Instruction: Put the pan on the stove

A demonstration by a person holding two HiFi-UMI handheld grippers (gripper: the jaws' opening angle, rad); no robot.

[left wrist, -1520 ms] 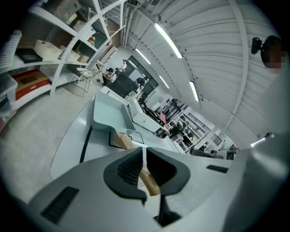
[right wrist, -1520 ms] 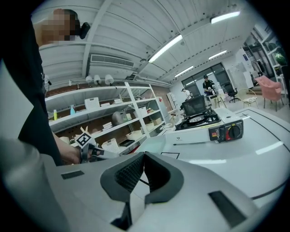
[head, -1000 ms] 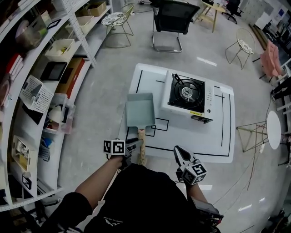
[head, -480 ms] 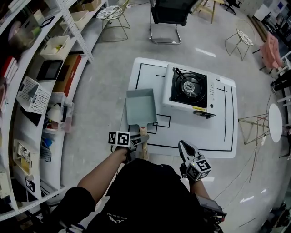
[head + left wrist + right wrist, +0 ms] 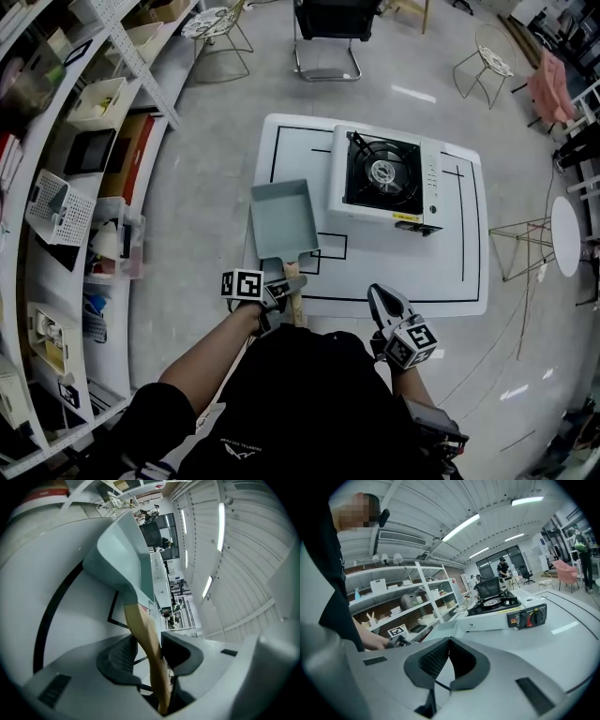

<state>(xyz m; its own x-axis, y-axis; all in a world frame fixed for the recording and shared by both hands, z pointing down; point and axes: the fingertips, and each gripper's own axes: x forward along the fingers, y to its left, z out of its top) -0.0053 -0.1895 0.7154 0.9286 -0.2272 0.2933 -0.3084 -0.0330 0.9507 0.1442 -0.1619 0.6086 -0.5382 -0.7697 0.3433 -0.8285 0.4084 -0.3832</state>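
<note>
Pan (image 5: 284, 218): grey-blue, rectangular, flat on the white mat (image 5: 450, 272), near-left part, just L of the stove (image 5: 384, 180) and not on it. The 2 are close, but a strip of mat shows between them. Its wooden handle (image 5: 291, 274) points back toward the person and reaches past the mat's near edge.

L gripper (image 5: 287, 287) is at that handle, about mid-length. In the left gripper view the handle (image 5: 145, 634) runs straight up between the 2 jaws to the pan body (image 5: 124, 559). The jaws are closing on it. The R-hand pad sits against the wood or v. nearly so. The other pad is a little off it, w/ a sliver of mat showing between, so no firm grip yet.

L forearm (image 5: 202, 354) is bare and stretched fwd from lower L. The gripper is about level and aimed along the handle, marker cube (image 5: 242, 284) on top.

R gripper (image 5: 382, 300) is held close to the body, over the mat's near edge, well apart from the pan and pointing fwd toward the stove. In the right gripper view its jaws (image 5: 449, 644) meet at the tips w/ nothing between them. The stove's knob side (image 5: 529, 617) faces it across bare mat.

Around: grey floor, shelves (image 5: 56, 187) at L, 1 black chair (image 5: 328, 19) beyond the mat.
</note>
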